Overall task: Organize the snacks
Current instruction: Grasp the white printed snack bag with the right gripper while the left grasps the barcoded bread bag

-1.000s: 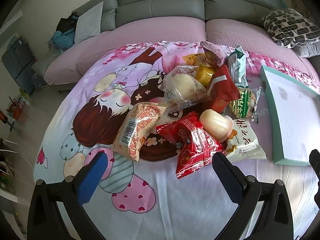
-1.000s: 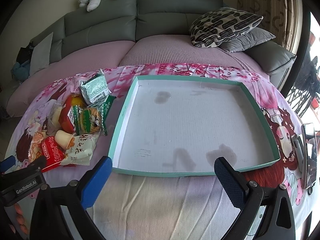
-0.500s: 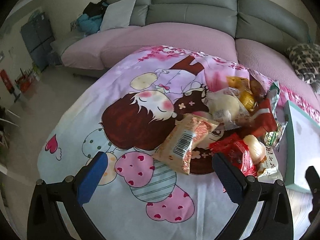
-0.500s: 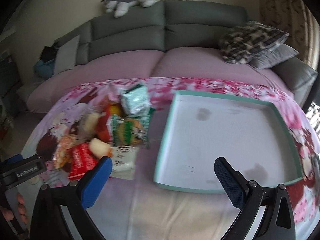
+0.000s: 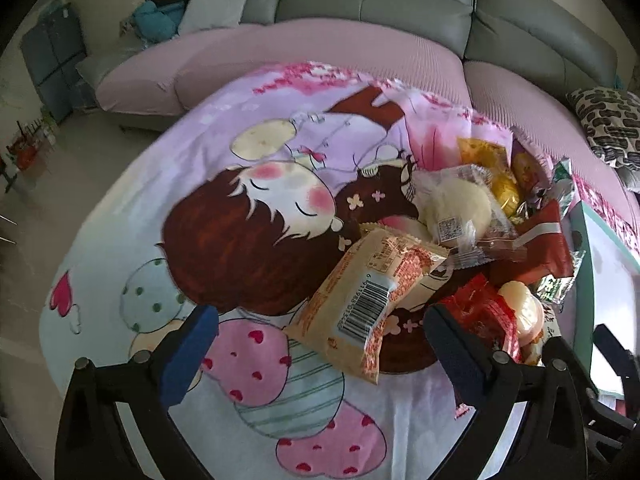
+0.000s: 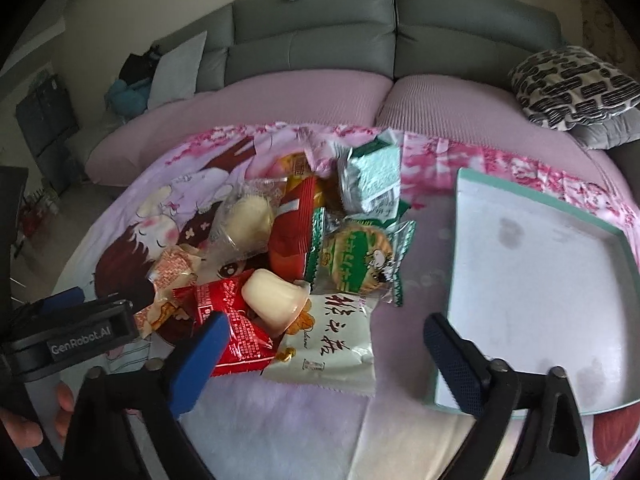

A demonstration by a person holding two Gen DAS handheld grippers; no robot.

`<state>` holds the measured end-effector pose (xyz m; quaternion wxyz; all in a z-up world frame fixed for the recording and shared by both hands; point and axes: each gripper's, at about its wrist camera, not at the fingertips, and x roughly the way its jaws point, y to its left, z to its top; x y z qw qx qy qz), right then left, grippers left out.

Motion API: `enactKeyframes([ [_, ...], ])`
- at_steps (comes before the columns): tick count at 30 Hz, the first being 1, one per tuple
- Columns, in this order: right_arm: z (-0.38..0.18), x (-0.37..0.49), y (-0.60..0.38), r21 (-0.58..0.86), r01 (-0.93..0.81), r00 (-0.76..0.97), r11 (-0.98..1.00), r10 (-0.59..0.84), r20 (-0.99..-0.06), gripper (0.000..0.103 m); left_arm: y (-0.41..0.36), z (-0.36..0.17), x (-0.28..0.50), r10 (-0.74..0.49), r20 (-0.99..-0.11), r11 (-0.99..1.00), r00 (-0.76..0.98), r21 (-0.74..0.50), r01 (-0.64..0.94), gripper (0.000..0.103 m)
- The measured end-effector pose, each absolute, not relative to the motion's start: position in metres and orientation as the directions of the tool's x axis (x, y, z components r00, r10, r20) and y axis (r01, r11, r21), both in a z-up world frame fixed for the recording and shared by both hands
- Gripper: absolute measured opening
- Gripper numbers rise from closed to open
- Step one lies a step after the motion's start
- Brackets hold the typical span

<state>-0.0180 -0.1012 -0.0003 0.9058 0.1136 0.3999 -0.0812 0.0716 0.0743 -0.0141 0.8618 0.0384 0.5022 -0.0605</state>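
Note:
A heap of wrapped snacks lies on a cartoon-print cloth. In the left wrist view my left gripper [image 5: 320, 344] is open just above the cloth, and a tan packet with a barcode [image 5: 360, 304] lies between its fingers, untouched. In the right wrist view my right gripper [image 6: 320, 344] is open with its jaws closing. A white packet with black characters [image 6: 336, 340] lies between its fingers, and the pads are not pressing on it. A cream pudding cup [image 6: 276, 300] and a red packet [image 6: 236, 332] lie beside the left finger. A teal-rimmed white tray [image 6: 460, 240] sits empty to the right.
A green round-cracker packet [image 6: 356, 260], a silver-green pouch [image 6: 372, 176] and a wrapped bun [image 5: 456, 208] lie further back in the heap. The tray's rim [image 5: 582, 280] borders the heap on the right. A grey sofa [image 6: 312, 40] with pillows runs behind. A hand [image 6: 24, 428] shows at lower left.
Both grippers have swung left from the tray toward the snack heap. The tray has slid to the right side of the right wrist view, and the right jaws stand slightly narrower.

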Motion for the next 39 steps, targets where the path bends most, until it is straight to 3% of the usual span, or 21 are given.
enactKeyframes([
  [4,-0.013,-0.006,-0.1,0.147,0.233,0.628,0.961,-0.033,-0.778,0.083,0.068,-0.019,0.081,-0.058,-0.883,0.988,0.465,0.016,0.154,0.098],
  [15,-0.03,0.006,-0.102,0.17,0.251,0.583,0.953,-0.009,-0.812,0.069,0.045,-0.033,0.105,-0.051,-0.927,0.987,0.373,0.01,0.161,0.062],
  [30,-0.042,0.009,-0.096,0.113,0.233,0.563,0.966,-0.04,-0.825,0.069,0.038,-0.039,0.1,-0.003,-0.918,0.99,0.397,0.054,0.131,0.058],
  [39,-0.037,0.005,-0.103,0.149,0.249,0.579,0.957,-0.024,-0.815,0.062,0.044,-0.035,0.1,-0.025,-0.913,0.993,0.407,0.025,0.118,0.045],
])
